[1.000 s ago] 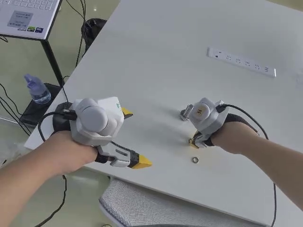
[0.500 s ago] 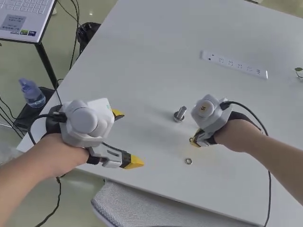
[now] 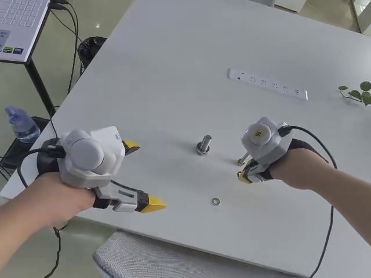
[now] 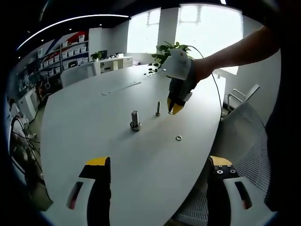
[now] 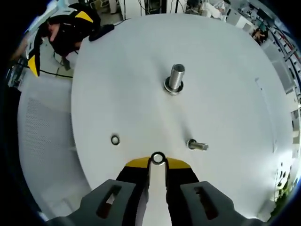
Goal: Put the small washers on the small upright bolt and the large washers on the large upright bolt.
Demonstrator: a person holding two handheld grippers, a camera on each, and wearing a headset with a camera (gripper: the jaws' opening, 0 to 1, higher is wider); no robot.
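Note:
The large upright bolt [image 3: 203, 145] stands mid-table with a washer around its base [image 5: 172, 88]. To its right stands the small bolt [image 3: 242, 160], thin and short. My right gripper [image 3: 244, 175] hovers just in front of the small bolt, shut on a washer [image 5: 158, 158] pinched between its yellow tips [image 5: 158, 162]. A loose washer [image 3: 215, 201] lies flat near the table's front edge. My left gripper [image 3: 142, 174] is held open at the left, well away from the bolts, with nothing between its jaws [image 4: 159, 162].
A white power strip [image 3: 266, 84] lies at the back of the table. Plant leaves [image 3: 356, 92] show at the far right. Off the table's left stand a laptop [image 3: 14, 26] and a bottle [image 3: 20, 124]. A grey chair [image 3: 174, 260] sits below the front edge.
My right gripper has moved right, away from the large bolt and toward the small bolt, still holding its washer. The head camera has shifted; my left gripper stays open.

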